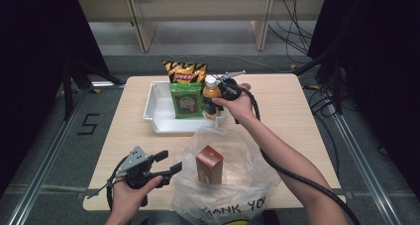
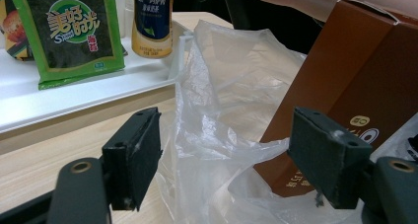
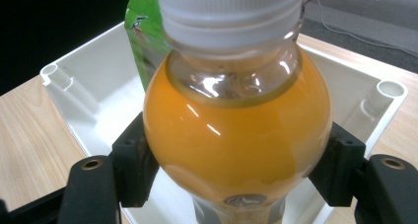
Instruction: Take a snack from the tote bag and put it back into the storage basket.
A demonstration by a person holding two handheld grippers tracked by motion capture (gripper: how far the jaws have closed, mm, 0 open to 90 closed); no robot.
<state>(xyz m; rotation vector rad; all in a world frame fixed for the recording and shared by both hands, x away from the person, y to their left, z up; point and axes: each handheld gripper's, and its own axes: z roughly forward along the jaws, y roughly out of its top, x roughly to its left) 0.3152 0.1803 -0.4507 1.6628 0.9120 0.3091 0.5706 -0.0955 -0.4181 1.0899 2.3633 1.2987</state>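
A wooden table [image 1: 292, 111] is seen from above. At its near edge, a clear plastic bag [image 1: 233, 175] is spread around an upright brown carton [image 1: 209, 164]. Behind it, a white tray [image 1: 161, 118] holds a green packet [image 1: 186, 100] and an orange drink bottle [image 1: 211, 97]. The bottle is pinched between the right gripper's [image 3: 231, 160] pads, standing in the tray. The left gripper [image 2: 224, 157] is held spread wide beside the bag, nothing clamped.

Orange bottle [image 1: 212, 98] with white cap, green packet [image 1: 186, 100], brown box [image 1: 209, 164], white tray [image 1: 154, 117], yellow-black striped bag [image 1: 185, 71].
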